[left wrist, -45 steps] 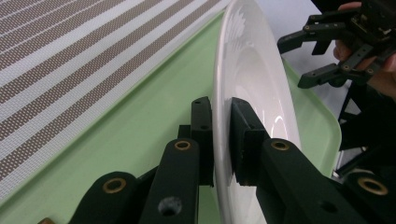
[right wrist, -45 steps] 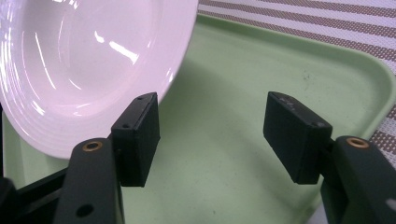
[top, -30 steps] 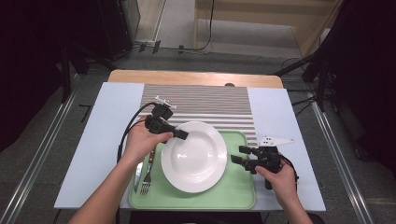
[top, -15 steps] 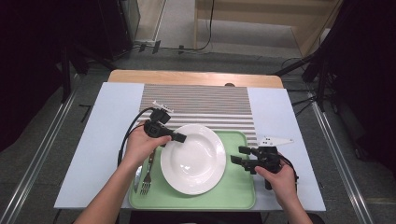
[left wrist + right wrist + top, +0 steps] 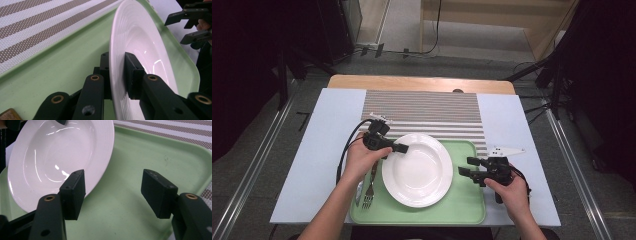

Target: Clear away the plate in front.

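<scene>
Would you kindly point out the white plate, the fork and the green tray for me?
white plate [image 5: 419, 172], high view, on the middle of its well.
fork [image 5: 369, 192], high view, on its neck above the tines.
green tray [image 5: 464, 200], high view, on the bare floor right of the plate.

— Under it all? Striped mat [image 5: 427, 112] on a pale blue sheet [image 5: 322, 145], over a wooden table [image 5: 422, 83].
— And left of centre? Fork [image 5: 369, 192], lying on the green tray [image 5: 467, 210].
</scene>
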